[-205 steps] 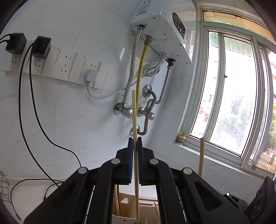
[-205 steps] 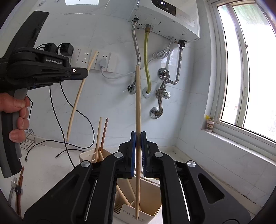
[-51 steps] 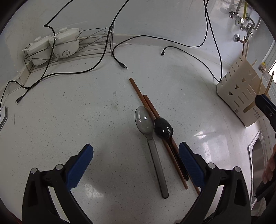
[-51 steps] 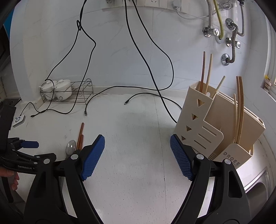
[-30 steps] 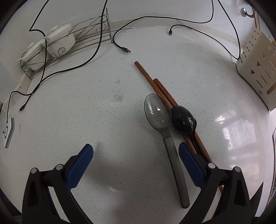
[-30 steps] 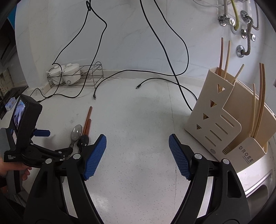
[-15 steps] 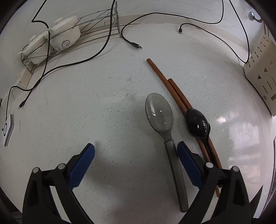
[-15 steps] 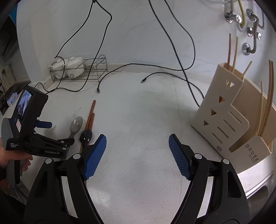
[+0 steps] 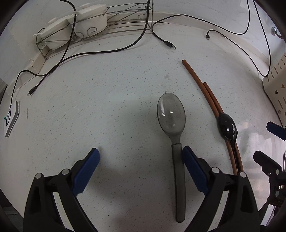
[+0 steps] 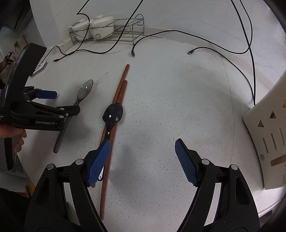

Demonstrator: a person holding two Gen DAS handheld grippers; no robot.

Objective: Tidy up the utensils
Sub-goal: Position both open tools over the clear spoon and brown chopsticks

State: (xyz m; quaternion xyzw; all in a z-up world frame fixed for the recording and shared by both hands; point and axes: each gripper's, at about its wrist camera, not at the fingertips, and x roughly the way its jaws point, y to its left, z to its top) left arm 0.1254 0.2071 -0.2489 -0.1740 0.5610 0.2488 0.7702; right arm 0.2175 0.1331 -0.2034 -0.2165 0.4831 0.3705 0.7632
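A translucent grey spoon (image 9: 171, 114) is laid flat on a speckled white surface (image 9: 110, 100), bowl pointing away from the camera and handle running back toward it. The left hand-held gripper (image 9: 141, 158) is held above it with its jaws spread wide; they have just been closing a little. The spoon's handle lies just inside the right-hand blue fingertip (image 9: 187, 153), and nothing is pinched. To the right of the grey spoon, a glossy black spoon (image 9: 226, 125) is rested on top of two reddish-brown chopsticks (image 9: 209, 96), which are laid side by side.

In the right wrist view, the right hand-held gripper (image 10: 143, 151) is seen with its jaws spread, holding nothing; its left blue pad (image 10: 100, 157) is seen in front of the black spoon's handle and the chopsticks. A cream utensil holder (image 10: 266, 135) with triangular and slotted cut-outs is stood at the right edge, well apart from the spoons. Black cables (image 10: 160, 33) are trailed over the far part of the surface, and a wire rack (image 9: 100, 28) holding white lidded pots (image 9: 89, 16) is placed against the wall.
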